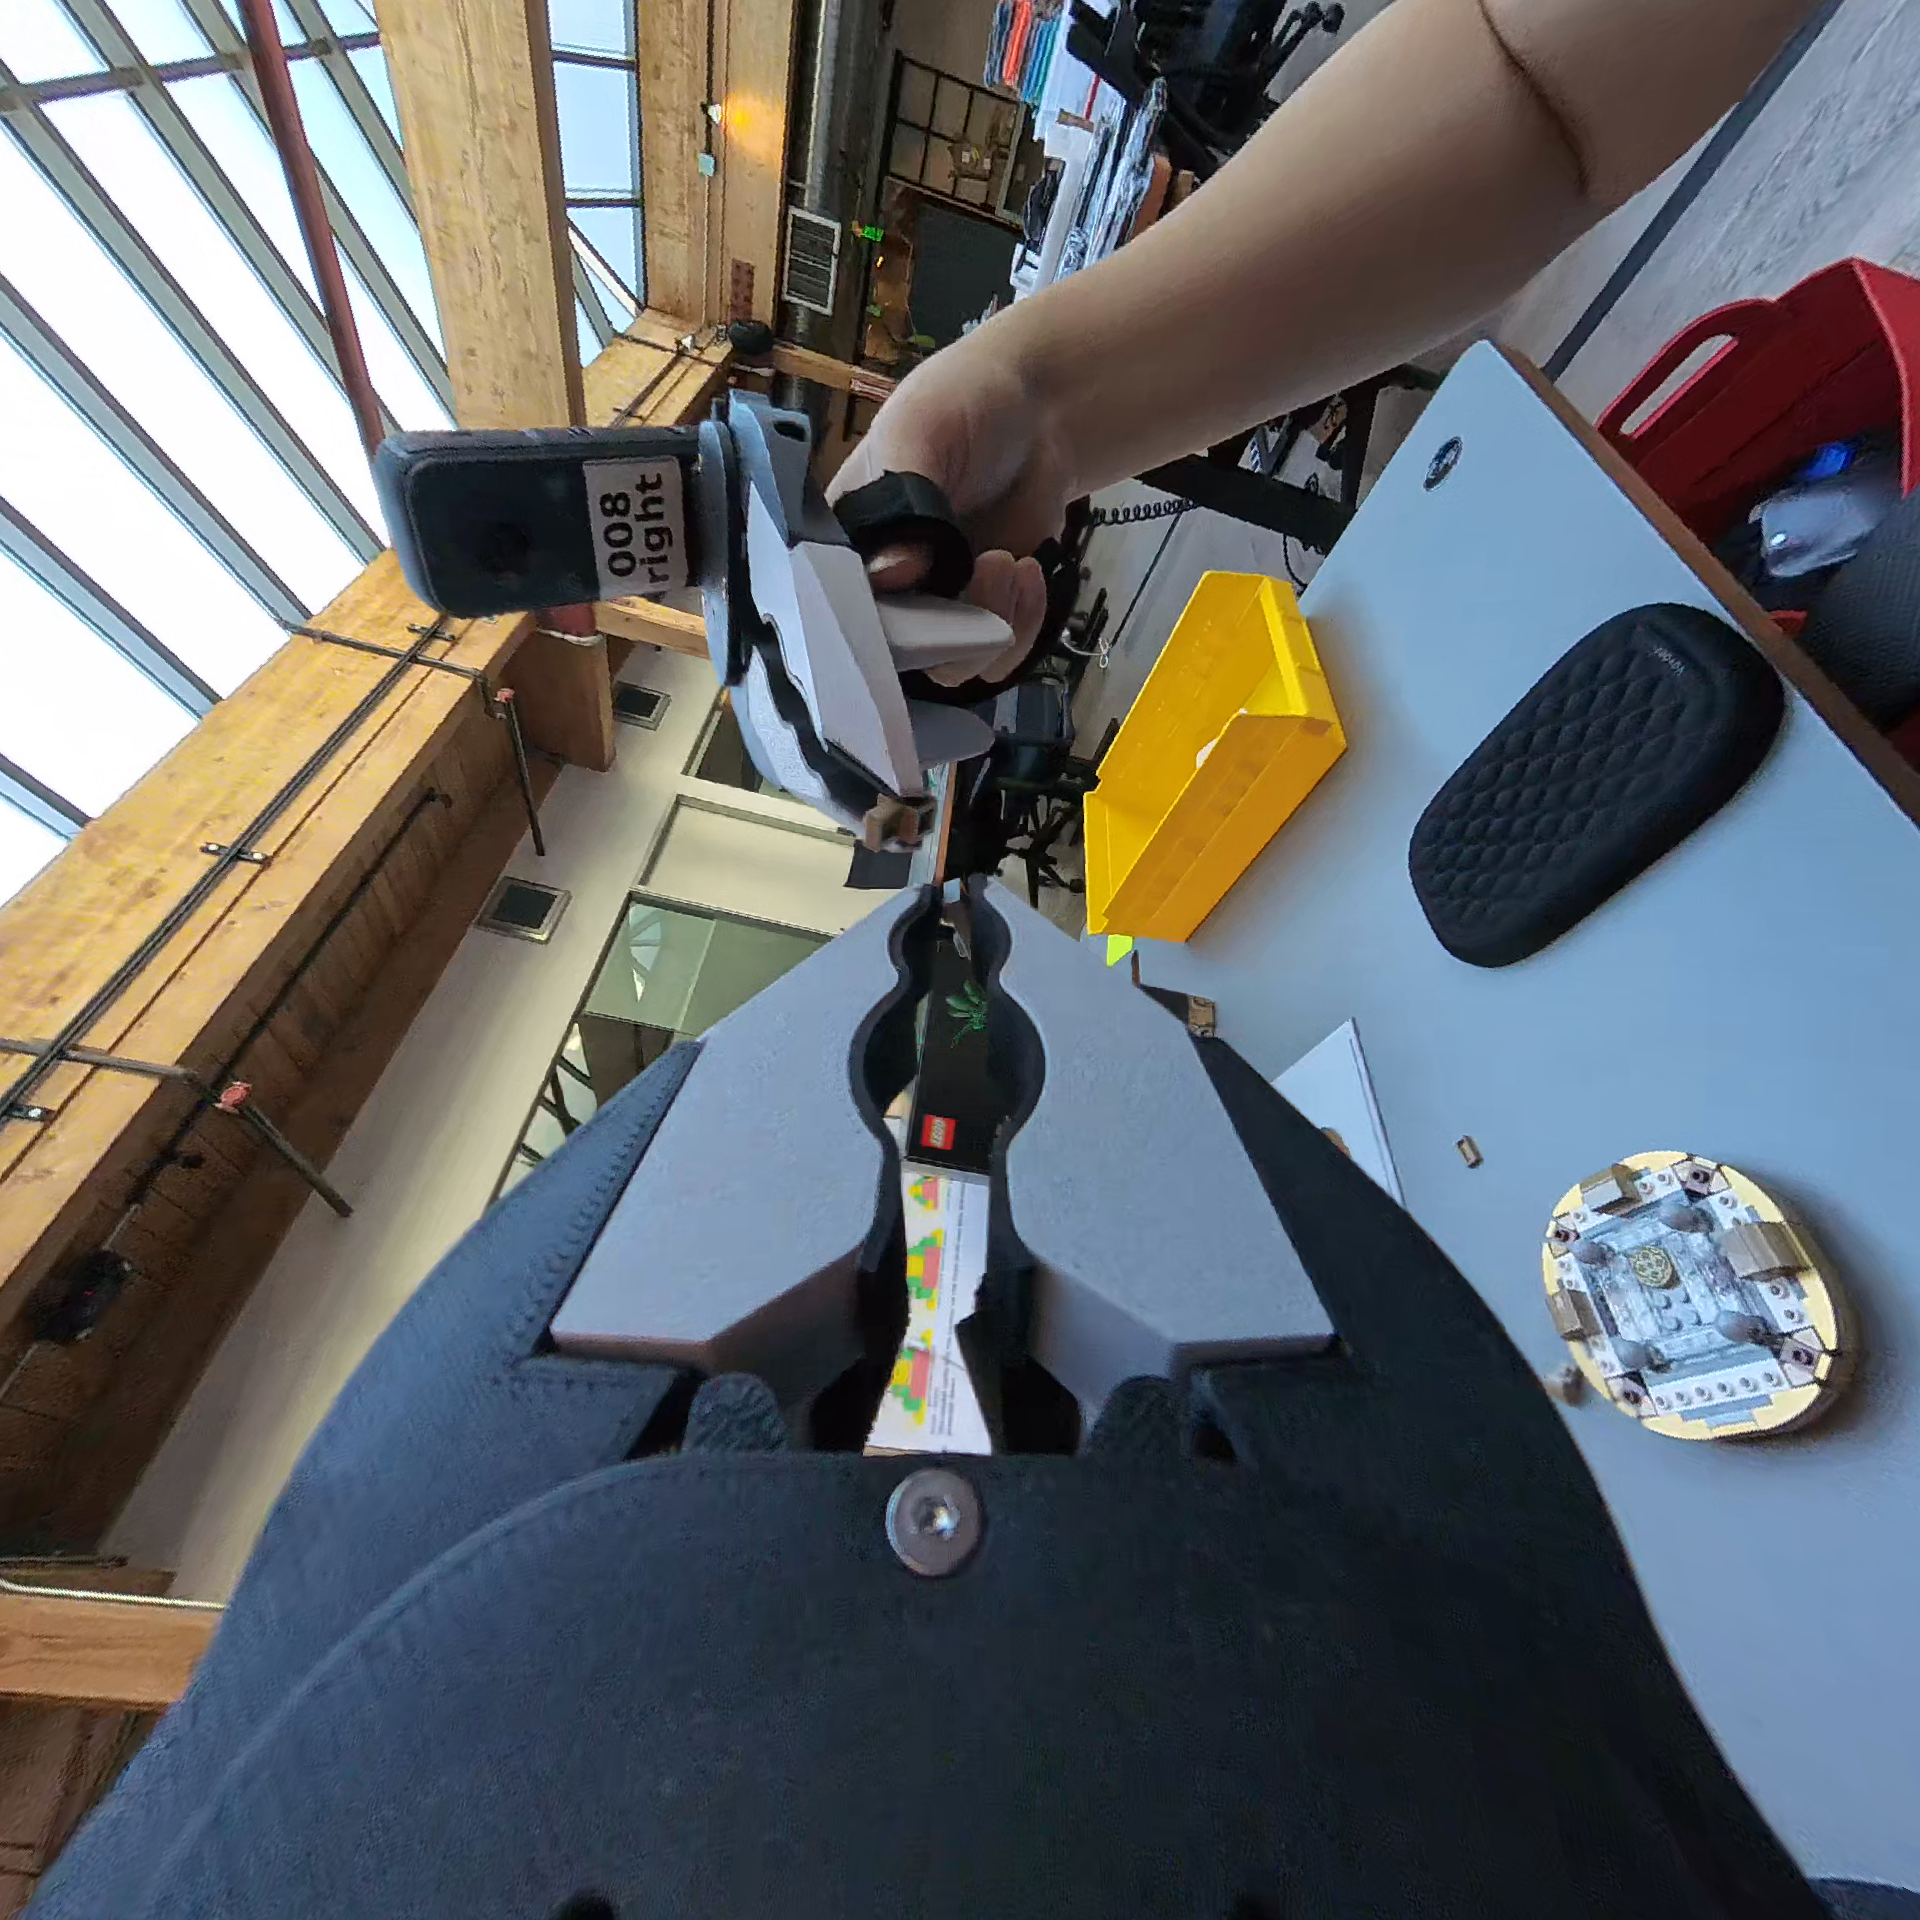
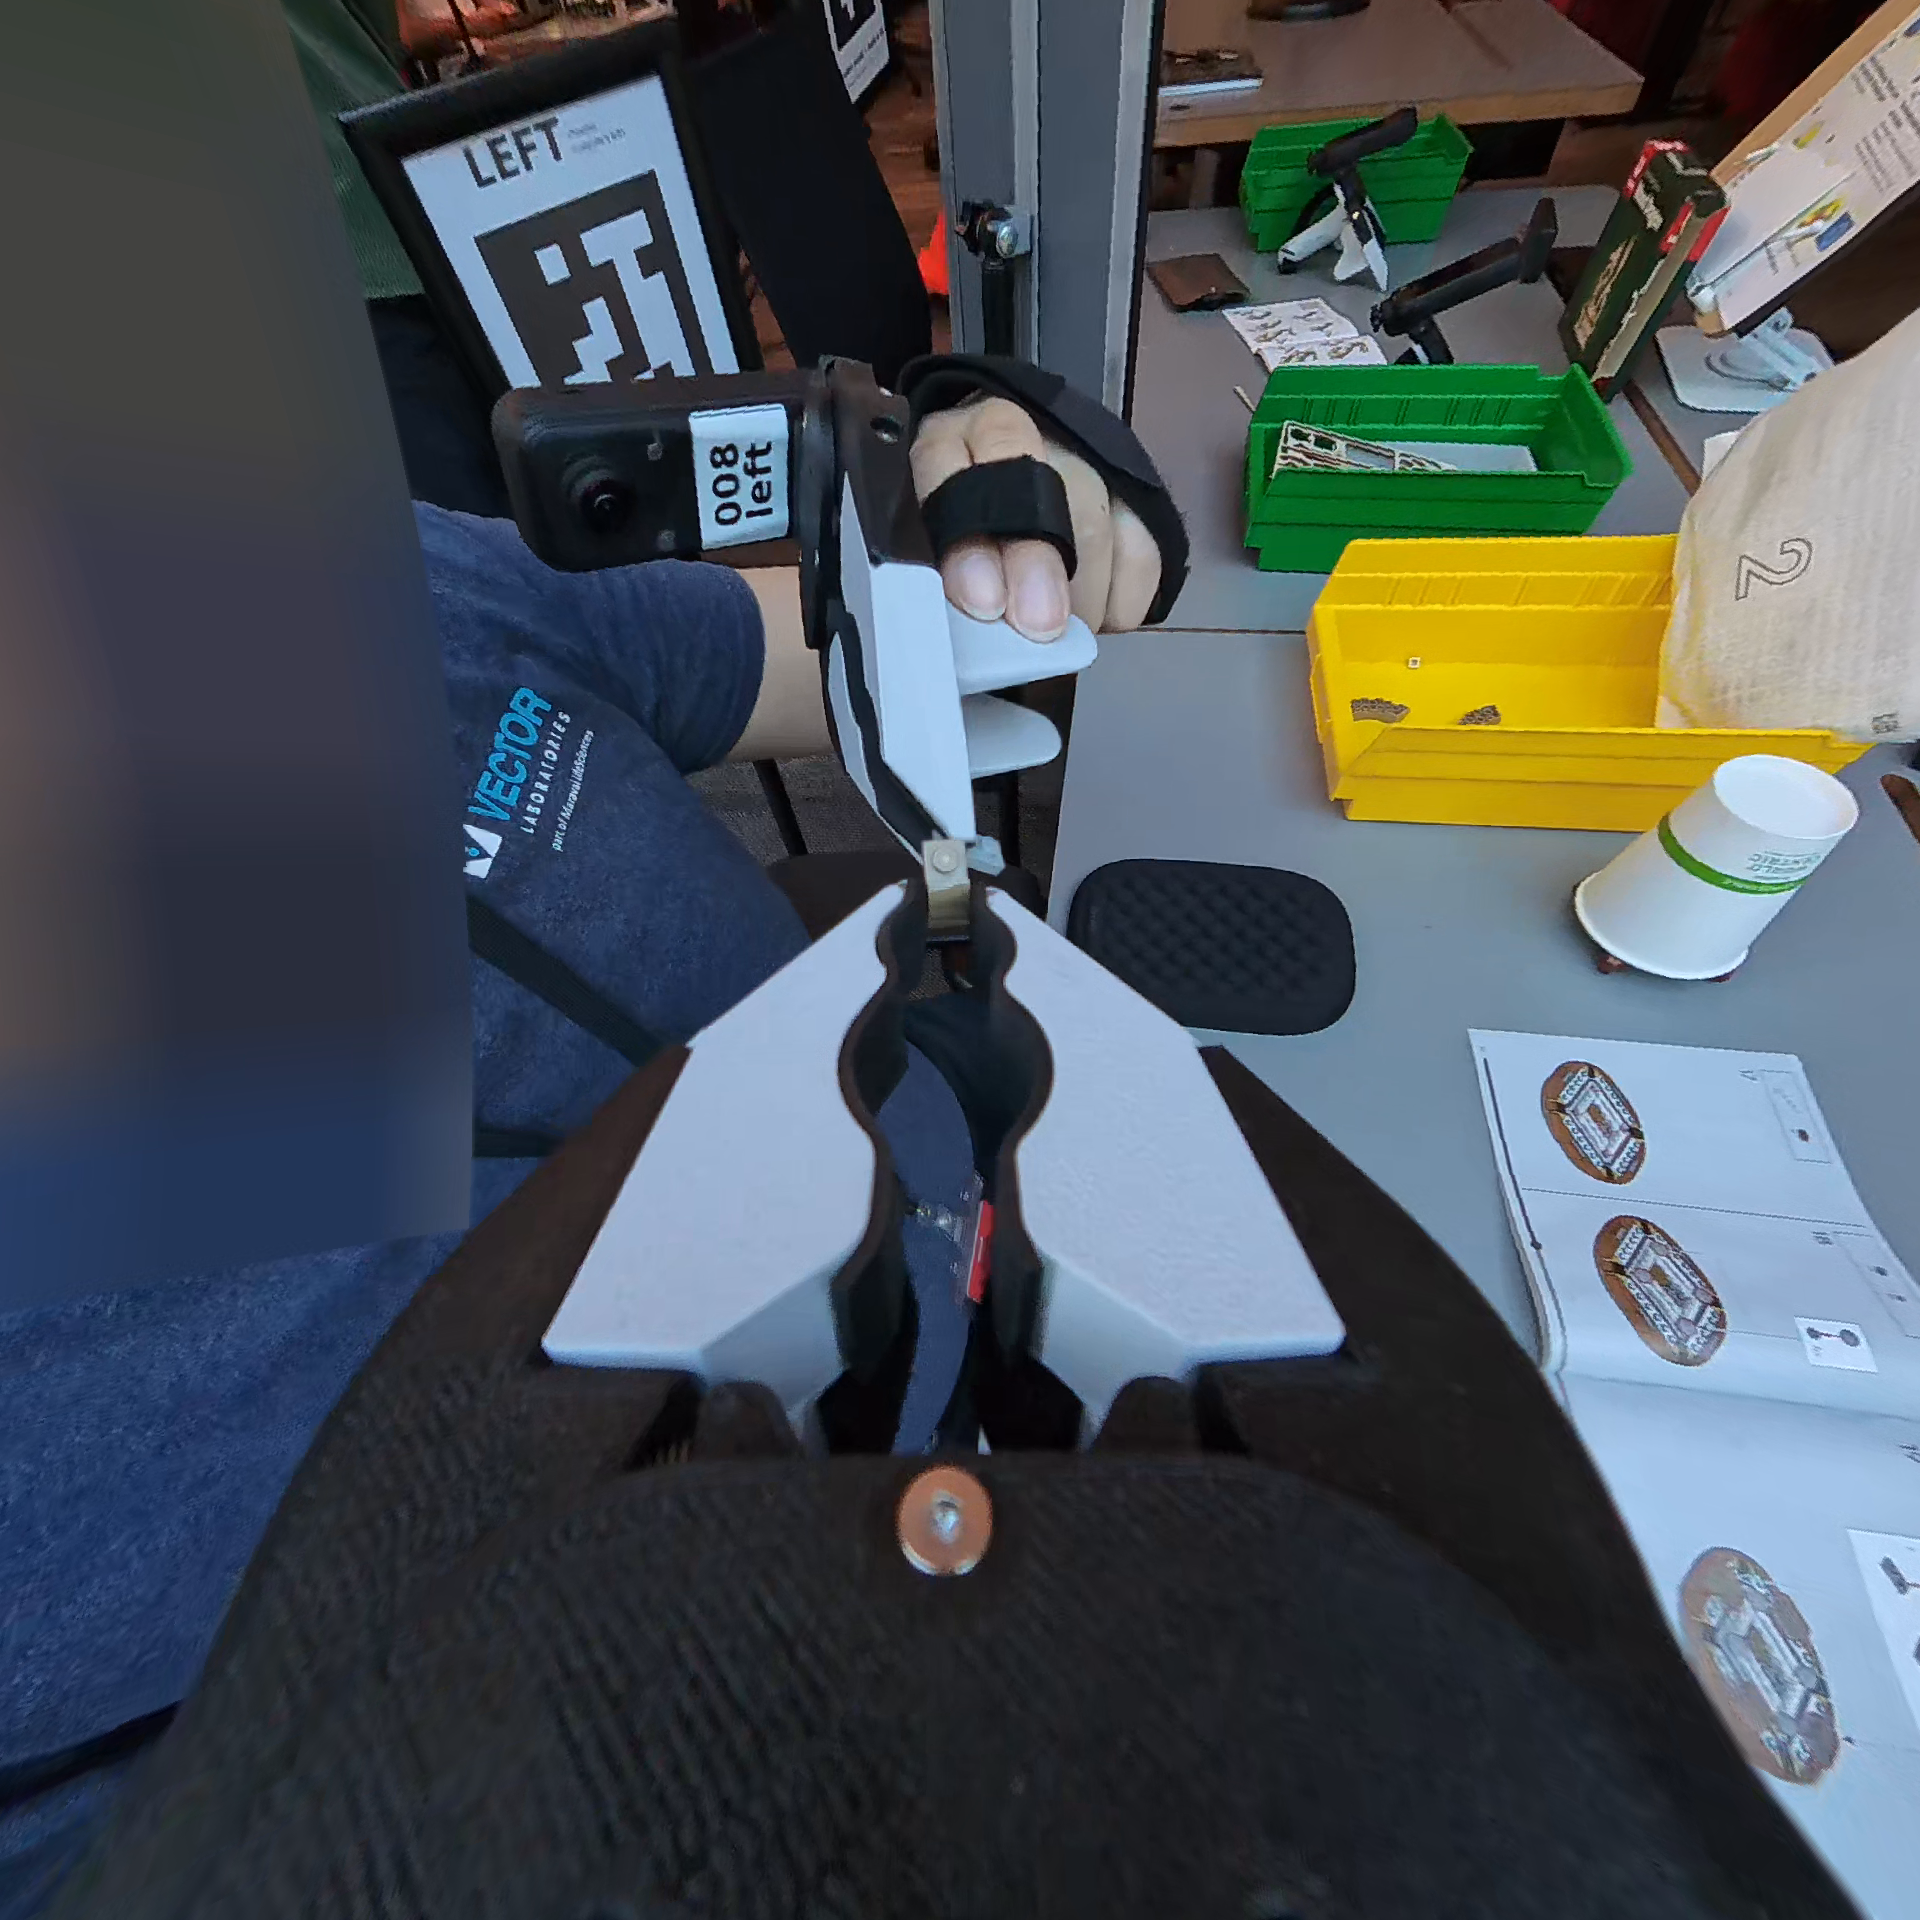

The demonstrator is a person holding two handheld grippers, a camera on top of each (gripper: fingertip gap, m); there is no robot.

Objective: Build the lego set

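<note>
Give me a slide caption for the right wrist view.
Both tongs meet tip to tip on a small tan brick above the grey table.

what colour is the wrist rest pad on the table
Black, with a quilted hexagon texture. The wrist rest pad shows best in the left wrist view.

Your two grippers, left (image 1: 951, 902) and right (image 2: 945, 909), share pale grey wavy-edged fingers on ribbed black bodies with one silver screw, black finger straps, labelled black cameras, and you wear a blue short-sleeved shirt (image 2: 623, 748).
</note>
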